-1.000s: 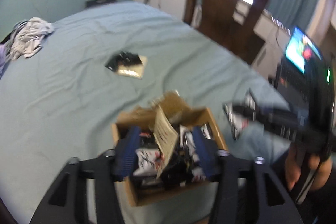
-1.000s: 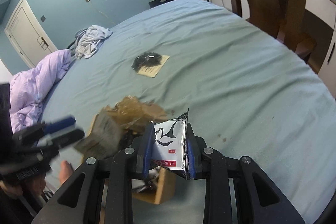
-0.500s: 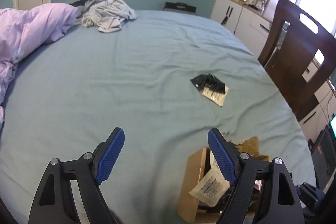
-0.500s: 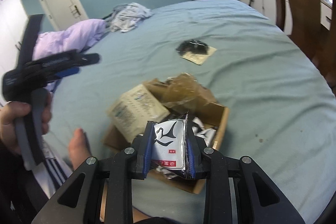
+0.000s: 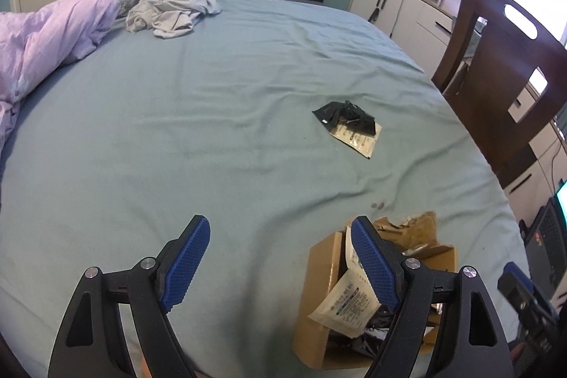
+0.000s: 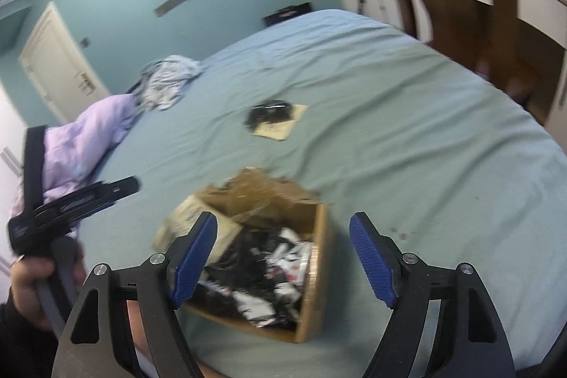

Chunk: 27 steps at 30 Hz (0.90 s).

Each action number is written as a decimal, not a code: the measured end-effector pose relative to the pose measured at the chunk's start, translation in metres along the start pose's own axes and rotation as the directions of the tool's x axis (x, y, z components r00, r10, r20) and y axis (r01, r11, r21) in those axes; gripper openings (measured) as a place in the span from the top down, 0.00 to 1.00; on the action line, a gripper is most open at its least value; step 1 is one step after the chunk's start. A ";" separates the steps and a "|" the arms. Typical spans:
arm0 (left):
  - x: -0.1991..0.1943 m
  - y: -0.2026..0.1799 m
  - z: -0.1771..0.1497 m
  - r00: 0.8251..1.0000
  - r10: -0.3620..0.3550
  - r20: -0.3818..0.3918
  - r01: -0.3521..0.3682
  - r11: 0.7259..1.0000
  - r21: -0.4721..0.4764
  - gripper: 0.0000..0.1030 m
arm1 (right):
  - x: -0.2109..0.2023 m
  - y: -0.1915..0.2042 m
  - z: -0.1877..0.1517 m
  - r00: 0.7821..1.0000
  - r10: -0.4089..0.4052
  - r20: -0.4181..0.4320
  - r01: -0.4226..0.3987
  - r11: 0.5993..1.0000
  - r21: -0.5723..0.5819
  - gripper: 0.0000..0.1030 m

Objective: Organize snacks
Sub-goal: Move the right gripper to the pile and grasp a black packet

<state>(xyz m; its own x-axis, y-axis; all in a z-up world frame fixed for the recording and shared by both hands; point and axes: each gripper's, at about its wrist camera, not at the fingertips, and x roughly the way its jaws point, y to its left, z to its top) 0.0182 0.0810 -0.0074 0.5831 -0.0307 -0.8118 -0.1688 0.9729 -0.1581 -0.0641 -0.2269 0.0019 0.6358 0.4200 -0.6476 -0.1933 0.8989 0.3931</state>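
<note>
On the bed, near its front edge: a cardboard box (image 6: 315,275) stands with its flaps open, holding a heap of black-and-white snack packets (image 6: 269,275).
Box contents: besides the packets, a pale printed pouch (image 5: 345,303) leans against the inner wall and sticks out over the rim.
Right gripper (image 6: 283,259): poised over the box, jaws opening; nothing is between the blue pads, which stand apart above the packets.
Left gripper (image 5: 280,268): jaws spread wide and empty, hanging over bare sheet just beside the box, held by a hand (image 6: 30,286) at the left of the right-hand view.
Done so far: most snacks appear to be gathered in the box, judging by how full it is.
Left to do: a dark packet lying on a tan pouch (image 5: 349,128) sits well apart from the box, farther up the sheet; it likely needs fetching.
Surface: a pale blue-green sheet (image 5: 198,116), lightly creased, with two small dark spots (image 5: 377,206) near the box.
Room: a lilac duvet (image 5: 46,38) and crumpled grey clothes (image 5: 170,7) at the far side, a dark wooden chair (image 5: 503,77) to the right, white cupboards (image 5: 389,2), teal walls, a white door (image 6: 58,66).
</note>
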 end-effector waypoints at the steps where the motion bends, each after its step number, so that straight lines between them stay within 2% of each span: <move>1: 0.000 -0.003 -0.001 1.000 0.001 -0.001 -0.001 1.000 0.014 0.20 | -0.001 0.002 -0.001 1.000 -0.013 -0.001 0.013 1.000 0.004 0.26; 9: 0.001 -0.034 -0.010 1.000 0.004 -0.012 -0.002 0.985 0.173 0.20 | 0.000 0.018 0.000 1.000 -0.026 -0.003 0.026 0.999 -0.030 0.26; 14: 0.003 -0.048 -0.013 1.000 0.004 -0.026 0.002 0.972 0.236 0.19 | 0.000 0.018 0.002 1.000 -0.028 -0.001 0.028 0.999 -0.045 0.26; 27: 0.001 -0.069 -0.019 0.998 -0.010 -0.057 0.027 0.953 0.302 0.19 | 0.006 0.016 0.011 0.999 -0.035 -0.002 0.035 0.999 -0.034 0.26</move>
<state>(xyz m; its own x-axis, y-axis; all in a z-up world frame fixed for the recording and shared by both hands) 0.0154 0.0095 -0.0084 0.5383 -0.0532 -0.8411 0.0947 0.9955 -0.0024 -0.0550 -0.2114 0.0119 0.6408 0.3883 -0.6623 -0.1964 0.9169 0.3475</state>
